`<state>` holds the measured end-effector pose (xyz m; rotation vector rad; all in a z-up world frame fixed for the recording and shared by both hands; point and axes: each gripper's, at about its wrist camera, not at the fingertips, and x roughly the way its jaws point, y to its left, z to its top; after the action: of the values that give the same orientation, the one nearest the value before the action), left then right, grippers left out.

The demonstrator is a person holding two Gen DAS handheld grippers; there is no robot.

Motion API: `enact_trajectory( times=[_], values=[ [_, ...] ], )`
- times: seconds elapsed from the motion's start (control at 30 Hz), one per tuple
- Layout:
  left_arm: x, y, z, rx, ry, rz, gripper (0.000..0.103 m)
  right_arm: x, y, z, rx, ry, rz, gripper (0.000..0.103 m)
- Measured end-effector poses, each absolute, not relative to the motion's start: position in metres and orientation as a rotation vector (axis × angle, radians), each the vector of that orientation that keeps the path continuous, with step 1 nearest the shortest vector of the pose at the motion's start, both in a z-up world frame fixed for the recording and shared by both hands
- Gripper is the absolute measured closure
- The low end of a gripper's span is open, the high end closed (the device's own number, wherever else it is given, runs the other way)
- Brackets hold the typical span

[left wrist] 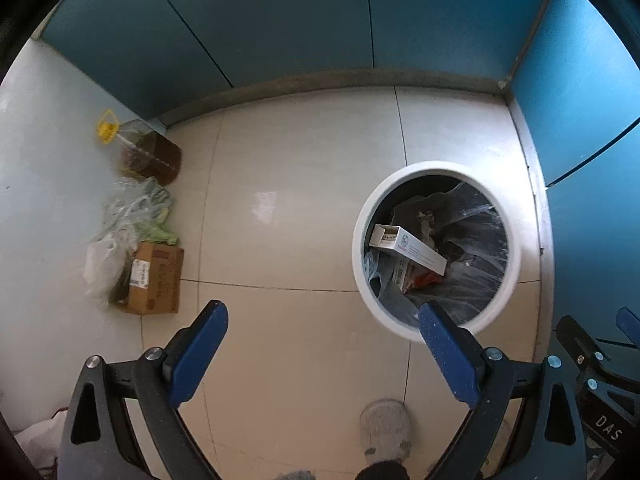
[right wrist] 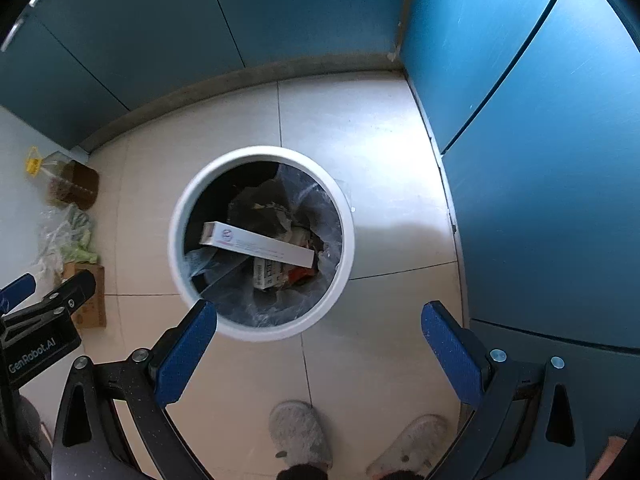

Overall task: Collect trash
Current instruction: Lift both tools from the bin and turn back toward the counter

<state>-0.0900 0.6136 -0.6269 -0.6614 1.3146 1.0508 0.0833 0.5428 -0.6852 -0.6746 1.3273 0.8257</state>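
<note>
above the tiled floor (right wrist: 380, 140), the right claw (right wrist: 318, 334) hangs spread wide with nothing between its blue pads, its left pad over the near rim of the white trash bin (right wrist: 176, 248). the left claw (left wrist: 322, 334) is likewise wide open and empty, its right pad over the bin's near rim in its own view, the bin (left wrist: 514, 264) lying ahead and to its right.

inside the bin, a long white carton (right wrist: 260, 244) lies slanted across the top of the rubbish, on a clear plastic liner (right wrist: 320, 208) with crumpled paper and printed packaging under it. the same carton (left wrist: 412, 250) shows in the left view.

near the bin on its near side, two grey slippers (right wrist: 300, 434) stand on the tiles. well to the left of the bin, against the pale wall, a brown cardboard box (left wrist: 156, 280) sits beside crumpled clear plastic bags (left wrist: 132, 216), and beyond them stands an oil jug (left wrist: 150, 154) with a yellow cap. blue cabinet doors (right wrist: 540, 160) run behind the bin and close along its right side.
</note>
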Motion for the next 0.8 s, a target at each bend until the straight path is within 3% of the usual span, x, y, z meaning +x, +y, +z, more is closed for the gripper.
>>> enact_trajectory(
  times=[0.53,0.8],
  values=[
    [-0.127,0.536,-0.364,-0.665,1.196,1.05,0.006,0.048,0.493,-0.398,-0.625,1.22,0.955,0.0],
    [-0.135,0.504,-0.252,-0.606,1.128,1.074,0.006,0.054,0.444,-0.272,-0.463,1.229,1.012,0.0]
  ],
)
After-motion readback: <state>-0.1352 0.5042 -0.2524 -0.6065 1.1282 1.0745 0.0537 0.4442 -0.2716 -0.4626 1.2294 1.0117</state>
